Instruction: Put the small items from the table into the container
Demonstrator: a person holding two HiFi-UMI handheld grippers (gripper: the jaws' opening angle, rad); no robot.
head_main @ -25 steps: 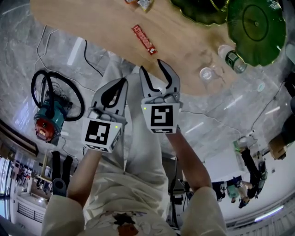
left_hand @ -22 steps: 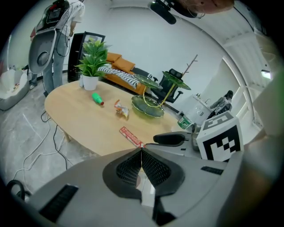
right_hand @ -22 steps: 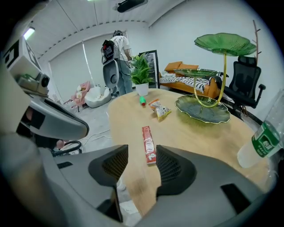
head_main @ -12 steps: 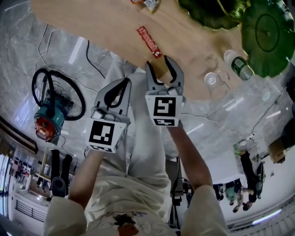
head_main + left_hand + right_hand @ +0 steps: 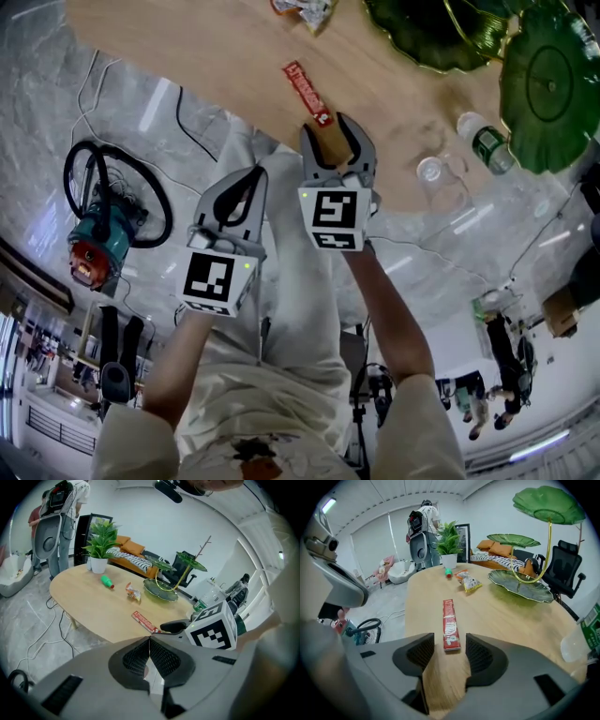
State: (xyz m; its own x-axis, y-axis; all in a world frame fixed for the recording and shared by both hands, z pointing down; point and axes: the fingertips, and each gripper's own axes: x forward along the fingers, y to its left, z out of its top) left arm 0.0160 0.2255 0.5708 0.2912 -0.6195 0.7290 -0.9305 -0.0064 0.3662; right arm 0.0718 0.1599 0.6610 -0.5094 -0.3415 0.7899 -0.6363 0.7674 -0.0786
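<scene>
Red packet [image 5: 307, 93] on table [image 5: 187, 47], outside dish [image 5: 422, 42]

Snack packet [image 5: 302, 8] cut by top edge; bottle [image 5: 593, 622] cropped right.

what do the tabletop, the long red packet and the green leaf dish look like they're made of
Tabletop: light wood or wood-look laminate, matte, with faint grain showing.
Long red packet: thin printed plastic or foil wrapper, flat and slightly shiny.
Green leaf dish: hard, glossy dark green with moulded ribs. It may be glazed ceramic, glass or enamelled metal; the look leaves that open.
</scene>
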